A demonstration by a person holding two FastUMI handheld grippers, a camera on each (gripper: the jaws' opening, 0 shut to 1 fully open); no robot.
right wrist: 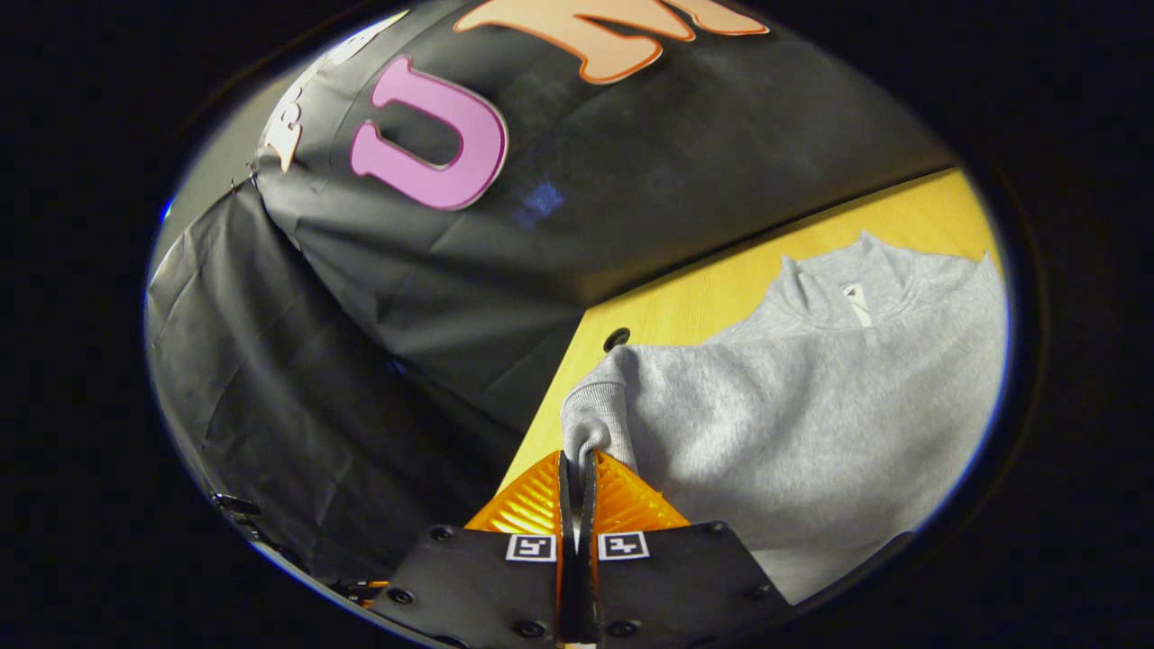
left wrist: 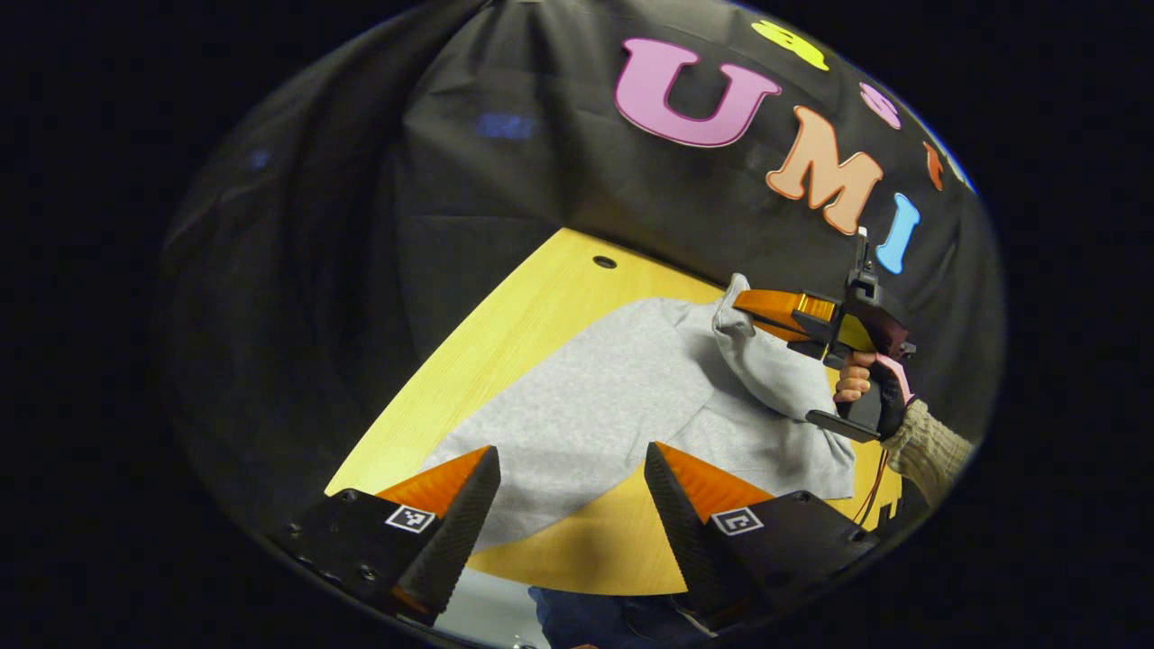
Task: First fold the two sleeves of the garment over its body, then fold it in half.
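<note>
A grey sweatshirt (left wrist: 595,397) lies flat on the yellow wooden table (left wrist: 505,342). My left gripper (left wrist: 572,469) stands open above the garment's near edge, nothing between its fingers. My right gripper (right wrist: 577,461) is shut on the cuff of a grey sleeve (right wrist: 595,410), which is lifted off the table over the body. In the left gripper view that right gripper (left wrist: 753,306) holds the sleeve (left wrist: 766,361) at the garment's far right, held by a hand (left wrist: 856,383). The collar (right wrist: 852,275) with its label shows in the right gripper view.
The black cloth wall (left wrist: 469,198) runs close behind the table's far edge. A small round hole (left wrist: 605,262) sits in the tabletop near the back. The table's front edge (left wrist: 577,577) curves just below my left fingers, with blue-clad legs (left wrist: 595,617) beneath.
</note>
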